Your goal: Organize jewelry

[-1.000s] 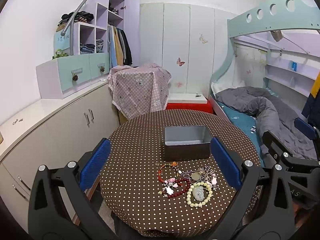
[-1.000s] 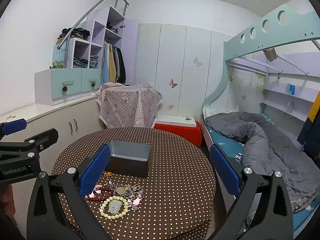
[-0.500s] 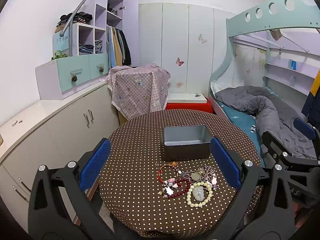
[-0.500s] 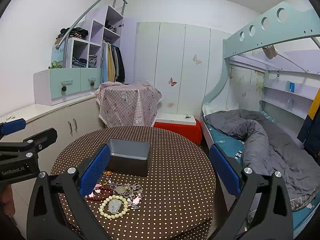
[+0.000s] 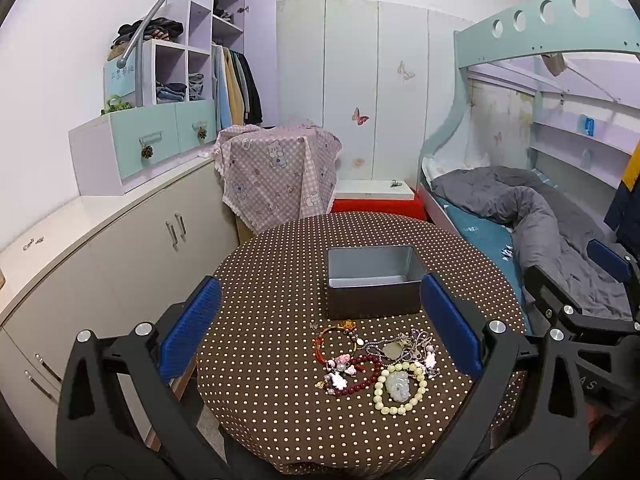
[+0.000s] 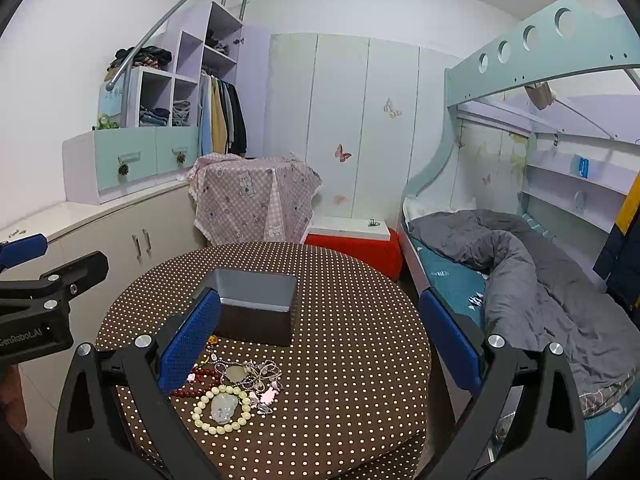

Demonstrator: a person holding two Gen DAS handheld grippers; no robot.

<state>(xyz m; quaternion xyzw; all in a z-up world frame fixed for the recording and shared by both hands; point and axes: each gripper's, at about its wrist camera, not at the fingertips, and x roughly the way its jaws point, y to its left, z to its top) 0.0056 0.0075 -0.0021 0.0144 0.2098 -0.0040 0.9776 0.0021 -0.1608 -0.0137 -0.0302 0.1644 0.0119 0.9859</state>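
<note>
Nothing seems sorted yet. The left gripper (image 5: 316, 332) hovers above the near edge of the round table (image 5: 260, 420), its fingers wide apart and holding nothing. Near that edge the jewelry lies in one tangled heap: a red cord bracelet (image 5: 334, 340), dark red beads (image 5: 362, 378), a pale bead bracelet (image 5: 399, 388) with a jade pendant inside its ring. Just behind, toward the table's middle, the metal tin (image 5: 372, 280) looks empty. The right gripper (image 6: 320, 344) is also spread and empty. All pieces remain to be moved.

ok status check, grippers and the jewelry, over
Left gripper and right gripper open, empty, above table. Jewelry pile loose on cloth, tin behind it empty. Nothing in the way.
</note>
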